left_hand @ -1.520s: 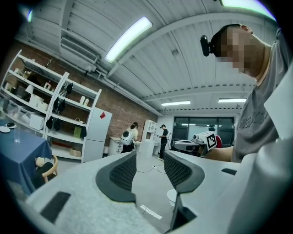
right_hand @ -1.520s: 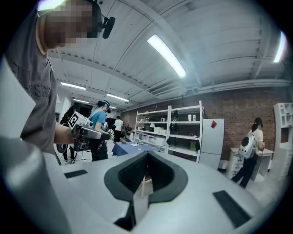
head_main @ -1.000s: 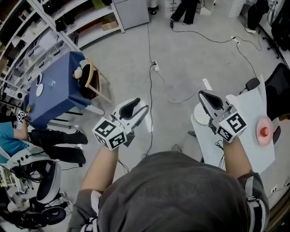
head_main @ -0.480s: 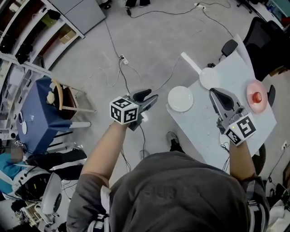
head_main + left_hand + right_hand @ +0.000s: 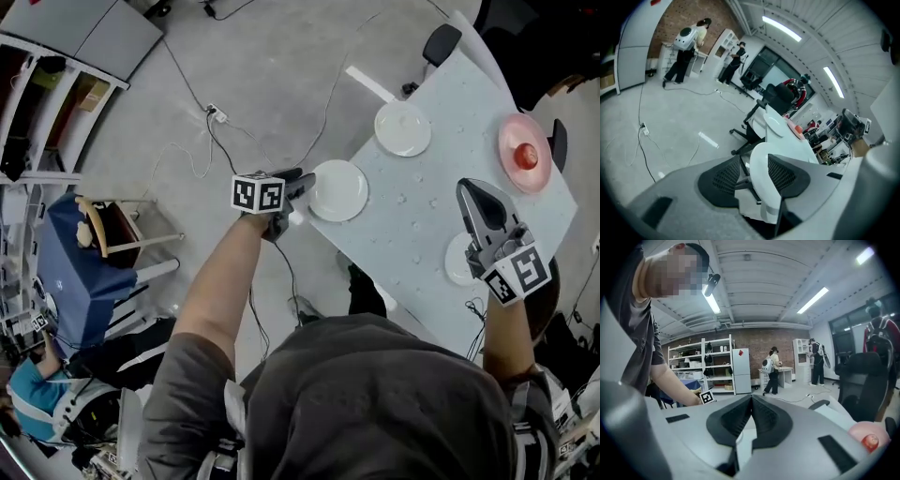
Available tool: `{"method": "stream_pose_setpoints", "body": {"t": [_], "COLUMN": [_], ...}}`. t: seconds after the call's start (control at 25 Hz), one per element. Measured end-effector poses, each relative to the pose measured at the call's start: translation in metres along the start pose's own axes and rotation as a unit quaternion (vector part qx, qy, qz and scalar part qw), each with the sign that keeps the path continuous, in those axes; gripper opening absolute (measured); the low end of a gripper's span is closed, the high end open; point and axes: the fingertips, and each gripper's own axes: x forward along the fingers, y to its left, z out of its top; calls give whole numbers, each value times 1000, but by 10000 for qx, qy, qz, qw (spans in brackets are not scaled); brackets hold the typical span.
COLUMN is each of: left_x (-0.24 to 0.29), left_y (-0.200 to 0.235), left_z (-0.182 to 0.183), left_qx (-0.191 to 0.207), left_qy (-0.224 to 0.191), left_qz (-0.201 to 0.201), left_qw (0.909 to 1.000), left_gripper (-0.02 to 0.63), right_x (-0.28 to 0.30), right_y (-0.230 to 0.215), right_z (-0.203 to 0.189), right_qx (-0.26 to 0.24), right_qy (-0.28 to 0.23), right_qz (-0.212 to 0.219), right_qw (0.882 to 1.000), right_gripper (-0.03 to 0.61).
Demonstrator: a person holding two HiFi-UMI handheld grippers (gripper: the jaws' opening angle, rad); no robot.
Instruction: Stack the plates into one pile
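Room: workshop with a grey concrete floor (image 5: 272, 66), cables (image 5: 214, 114) trailing over it; a blue-draped table (image 5: 70, 272) and a wooden chair (image 5: 108, 225) stand well off to the outer side of the left gripper (image 5: 302, 187)
Far wall: brick, with white shelving (image 5: 701, 364) before it, seen beyond the tips of the right gripper (image 5: 472, 192); people (image 5: 771, 369) stand at work there
Work surface: white table (image 5: 422, 216), reaching from the left gripper's tips across to the right gripper and on ahead of both
Left gripper: released; its jaws stand wide apart, one on each side of a plate's near rim; the pads are not clamped on it
Nearest plate (image 5: 338, 190): white, flat on the table's corner; its rim sits between the left gripper's open jaws
Second plate (image 5: 402, 128): white; further ahead of the left gripper, past the nearest plate and apart from it
Right gripper: clenched; its jaw tips meet with nothing gripped; held over the table
Small plate (image 5: 457, 262): white; just beside the right gripper's body, on the side facing the left gripper, partly hidden by it
Pink plate (image 5: 511, 139): ahead of the right gripper's tips, to its outer side; a small red thing (image 5: 526, 156) lies on it
Pile: not begun; the four plates lie apart, none upon another
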Motion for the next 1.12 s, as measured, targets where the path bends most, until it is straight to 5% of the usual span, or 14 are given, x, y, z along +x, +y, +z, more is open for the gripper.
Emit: {"method": "stream_pose_setpoints", "body": {"t": [0.2,0.28,0.48,0.8,1.12], "left_x": [32,39,28,44,146], "left_y": [-3,-6,-25,-166,-320], "left_z": [-10,-12,14,69,9], "left_qx": [-550,-513,-307,436,1115], "left_qy": [219,305,102,180,1337], "left_qz": [-366,-353,-340,-1436,-2278], "left_qw": [9976,9976,9989,9885,9580], "left_gripper": [173,90,38,15,15], "right_x": [-20,-27,-47,-109,-207], "right_y": [-29,-40,-65,-101,-119], "right_z": [-25,-31,-35,-28,-46], "right_qx": [143,198,286,371,501], "right_qy": [44,20,-97,-338,-402], "right_qz": [-300,-420,-629,-1300,-2095], "right_qw": [9994,9989,9976,9902,9757], "right_gripper": [-8,-8,-8,-8,-8]}}
